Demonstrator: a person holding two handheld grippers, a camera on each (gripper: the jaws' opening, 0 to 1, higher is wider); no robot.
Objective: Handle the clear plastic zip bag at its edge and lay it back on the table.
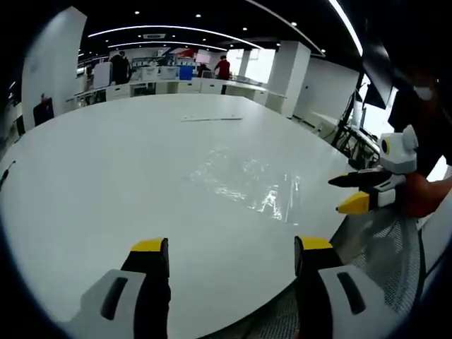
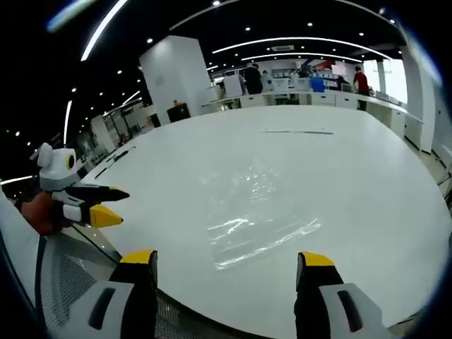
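On the white table (image 1: pixel 106 183), the clear plastic zip bag (image 1: pixel 251 180) lies flat, untouched. Both grippers hover near the table's edge, left gripper (image 1: pixel 231 256) and right gripper (image 2: pixel 226 268), jaws spread wide, grasping nothing.

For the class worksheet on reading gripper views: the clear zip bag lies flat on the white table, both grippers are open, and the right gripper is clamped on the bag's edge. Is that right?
Not quite. The right gripper is not clamped on anything: in the right gripper view its jaws stand apart, short of the clear zip bag, which lies flat and untouched on the white table. The left gripper is open too.
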